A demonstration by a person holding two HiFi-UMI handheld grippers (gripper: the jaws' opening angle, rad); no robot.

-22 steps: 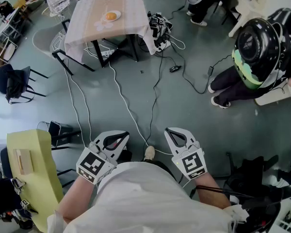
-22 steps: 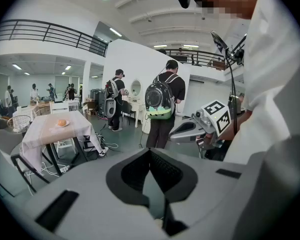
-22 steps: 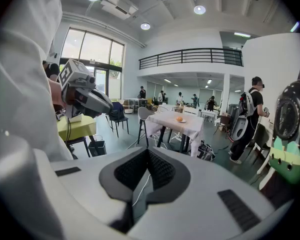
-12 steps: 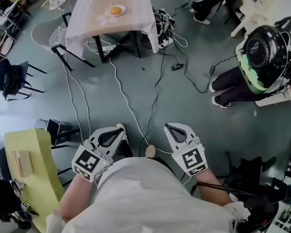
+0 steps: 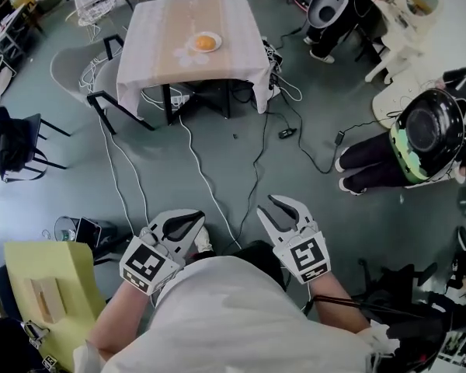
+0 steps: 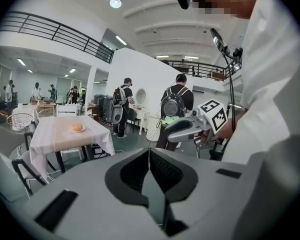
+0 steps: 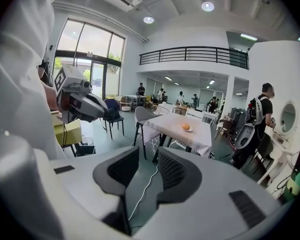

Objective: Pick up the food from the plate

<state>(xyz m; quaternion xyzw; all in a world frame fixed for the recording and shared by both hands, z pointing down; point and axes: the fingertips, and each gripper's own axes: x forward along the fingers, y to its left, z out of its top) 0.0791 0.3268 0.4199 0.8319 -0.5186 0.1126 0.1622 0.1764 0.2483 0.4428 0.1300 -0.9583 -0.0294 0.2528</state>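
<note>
A round orange piece of food (image 5: 206, 43) lies on a small white plate (image 5: 215, 37) on a table with a pale cloth (image 5: 155, 53), far across the floor. Both grippers hang close to my torso, well short of the table. My left gripper (image 5: 196, 221) is shut with nothing in it; its pads meet in the left gripper view (image 6: 149, 154). My right gripper (image 5: 273, 207) is open and empty, a gap showing between its pads (image 7: 147, 159). The food (image 7: 185, 127) shows small and distant in the right gripper view, and the food (image 6: 77, 128) likewise in the left gripper view.
Cables (image 5: 252, 150) trail over the grey floor between me and the table. Chairs (image 5: 78, 72) stand at the table's left, a dark chair (image 5: 12, 142) further left. A yellow-green box (image 5: 50, 294) sits by my left. A person in black (image 5: 419, 138) is at the right.
The table with the plate has shifted lower and to the right in the head view and looks nearer. Both grippers stay in front of my torso.
</note>
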